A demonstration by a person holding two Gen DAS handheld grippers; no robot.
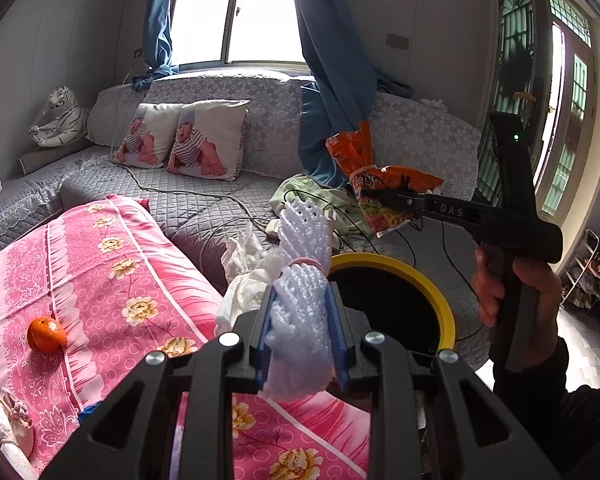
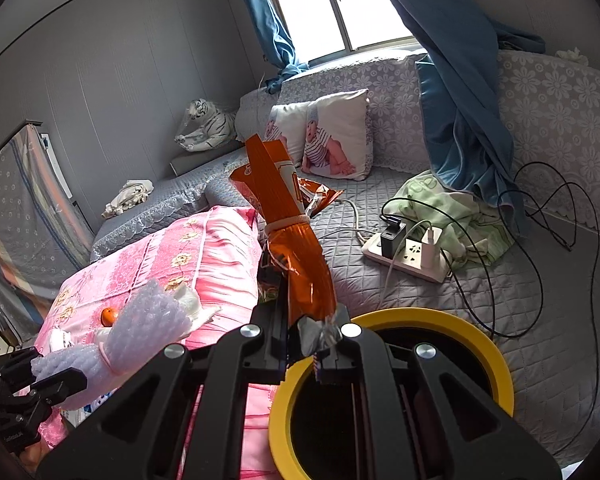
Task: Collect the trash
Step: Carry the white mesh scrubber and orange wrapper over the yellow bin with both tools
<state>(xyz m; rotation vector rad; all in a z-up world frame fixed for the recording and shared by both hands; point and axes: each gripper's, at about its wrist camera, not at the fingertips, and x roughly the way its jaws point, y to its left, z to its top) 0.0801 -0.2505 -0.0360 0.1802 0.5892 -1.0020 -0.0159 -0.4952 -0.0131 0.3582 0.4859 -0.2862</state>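
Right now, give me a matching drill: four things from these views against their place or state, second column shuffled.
Things:
1. foam netting
2. orange snack wrapper
3. tangerine
4. yellow-rimmed bin

Place or state:
A. lying loose on the pink quilt
B. clamped in the right gripper
C. standing open on the grey bedspread
D. clamped in the left gripper

Pairs: 1-D, 2-B, 3-A, 4-C
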